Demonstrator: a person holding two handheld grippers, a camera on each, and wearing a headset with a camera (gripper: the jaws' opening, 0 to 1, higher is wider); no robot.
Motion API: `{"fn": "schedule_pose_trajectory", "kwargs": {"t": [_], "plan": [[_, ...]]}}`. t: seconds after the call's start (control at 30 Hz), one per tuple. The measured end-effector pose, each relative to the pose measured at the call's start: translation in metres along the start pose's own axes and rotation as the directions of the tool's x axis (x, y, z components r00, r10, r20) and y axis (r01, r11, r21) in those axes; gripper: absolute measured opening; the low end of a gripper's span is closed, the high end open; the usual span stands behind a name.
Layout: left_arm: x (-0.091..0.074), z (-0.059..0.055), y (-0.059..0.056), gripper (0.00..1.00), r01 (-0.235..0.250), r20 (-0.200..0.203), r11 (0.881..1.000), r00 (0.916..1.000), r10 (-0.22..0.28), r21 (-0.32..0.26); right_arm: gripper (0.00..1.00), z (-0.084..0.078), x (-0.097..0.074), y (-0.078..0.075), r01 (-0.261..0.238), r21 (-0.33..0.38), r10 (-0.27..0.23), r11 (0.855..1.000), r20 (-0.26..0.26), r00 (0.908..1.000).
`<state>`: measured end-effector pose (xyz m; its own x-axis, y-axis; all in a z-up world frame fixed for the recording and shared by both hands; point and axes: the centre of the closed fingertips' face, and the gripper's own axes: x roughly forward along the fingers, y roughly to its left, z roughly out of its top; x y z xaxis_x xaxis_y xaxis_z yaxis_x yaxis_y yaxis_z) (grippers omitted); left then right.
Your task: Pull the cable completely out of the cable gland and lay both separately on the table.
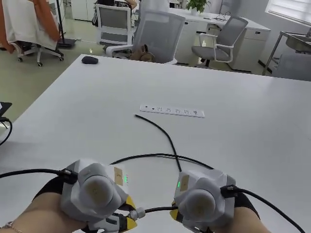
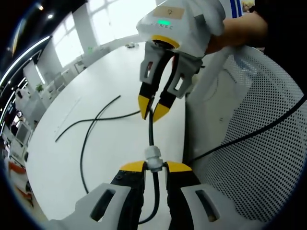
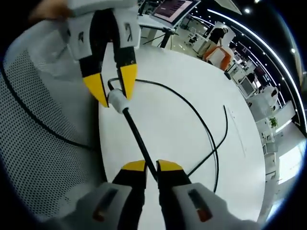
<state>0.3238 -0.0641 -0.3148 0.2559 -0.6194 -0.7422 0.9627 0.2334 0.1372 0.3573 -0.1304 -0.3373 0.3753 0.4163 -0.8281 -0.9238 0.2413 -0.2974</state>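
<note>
A white cable gland (image 2: 154,158) sits between the jaws of my left gripper (image 2: 156,167), which is shut on it. A black cable (image 2: 150,129) runs out of the gland to my right gripper (image 3: 152,167), which is shut on the cable a short way from the gland (image 3: 117,99). In the head view both grippers are at the near table edge, left gripper (image 1: 127,219) and right gripper (image 1: 172,212) facing each other, with the gland (image 1: 137,212) and a short stretch of cable (image 1: 156,209) between them. More black cable (image 1: 165,133) lies in crossing curves on the white table (image 1: 243,141).
A white power strip (image 1: 172,111) lies mid-table beyond the cable. A dark mouse (image 1: 89,60) rests at the far left corner. Grey office chairs (image 1: 158,34) stand behind the table. A white mesh chair back (image 2: 259,143) is close beside the grippers.
</note>
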Motion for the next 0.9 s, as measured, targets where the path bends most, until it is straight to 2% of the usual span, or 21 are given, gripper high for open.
{"fn": "schedule_pose_trajectory", "kwargs": {"t": [0.17, 0.27, 0.37, 0.43, 0.5, 0.57, 0.63, 0.67, 0.73, 0.77, 0.8, 0.83, 0.9], "plan": [[-0.001, -0.003, 0.002, 0.17, -0.009, -0.007, 1.0, 0.9999, 0.009, -0.002, 0.06, -0.013, -0.001, -0.008, 0.036, 0.035, -0.034, 0.999, -0.053, 0.998], [-0.002, -0.004, 0.003, 0.17, -0.013, -0.005, 1.0, 0.9999, 0.013, -0.01, 0.06, -0.026, -0.003, -0.015, 0.065, 0.058, -0.059, 0.996, -0.102, 0.993], [-0.002, -0.004, 0.004, 0.17, -0.014, -0.005, 1.0, 0.9999, 0.014, -0.012, 0.06, -0.034, -0.004, -0.017, 0.075, 0.085, -0.064, 0.994, -0.127, 0.9899], [-0.002, -0.004, 0.004, 0.17, -0.017, -0.007, 1.0, 0.9998, 0.016, -0.011, 0.06, -0.042, -0.005, -0.019, 0.091, 0.098, -0.075, 0.991, -0.162, 0.984], [-0.002, -0.004, 0.004, 0.17, -0.017, -0.003, 1.0, 0.9998, 0.017, -0.01, 0.06, -0.044, -0.008, -0.022, 0.115, 0.08, -0.099, 0.99, -0.179, 0.9789], [-0.002, -0.003, 0.004, 0.17, -0.015, -0.001, 1.0, 0.9999, 0.015, -0.008, 0.06, -0.042, -0.008, -0.02, 0.111, 0.071, -0.096, 0.991, -0.179, 0.9792], [-0.002, -0.007, 0.005, 0.17, -0.023, -0.021, 1.0, 0.9995, 0.023, 0.009, 0.08, -0.04, -0.007, -0.015, 0.09, 0.059, -0.078, 0.994, -0.172, 0.9819], [-0.001, -0.007, 0.004, 0.17, -0.019, -0.022, 1.0, 0.9996, 0.019, 0.01, 0.09, -0.029, -0.004, -0.007, 0.046, 0.075, -0.036, 0.996, -0.12, 0.992], [-0.001, -0.006, 0.003, 0.17, -0.016, -0.017, 1.0, 0.9997, 0.016, 0.013, 0.15, -0.014, -0.003, 0.0, 0.022, 0.101, -0.017, 0.995, -0.054, 0.9984], [-0.001, -0.005, 0.003, 0.17, -0.018, -0.015, 1.0, 0.9997, 0.018, 0.018, 0.18, -0.002, -0.002, 0.006, -0.009, 0.103, 0.01, 0.995, -0.009, 0.9999], [-0.001, -0.004, 0.003, 0.17, -0.02, -0.014, 1.0, 0.9997, 0.02, 0.022, 0.2, 0.008, -0.002, 0.013, -0.041, 0.108, 0.038, 0.993, 0.036, 0.9986], [0.0, -0.003, 0.003, 0.17, -0.025, -0.015, 0.999, 0.9996, 0.025, 0.035, 0.2, 0.022, -0.003, 0.019, -0.072, 0.101, 0.062, 0.992, 0.096, 0.9934], [0.0, -0.002, 0.003, 0.17, -0.036, -0.023, 0.996, 0.999, 0.038, 0.077, 0.2, 0.039, -0.006, 0.024, -0.09, 0.063, 0.079, 0.994, 0.157, 0.9844]]}}
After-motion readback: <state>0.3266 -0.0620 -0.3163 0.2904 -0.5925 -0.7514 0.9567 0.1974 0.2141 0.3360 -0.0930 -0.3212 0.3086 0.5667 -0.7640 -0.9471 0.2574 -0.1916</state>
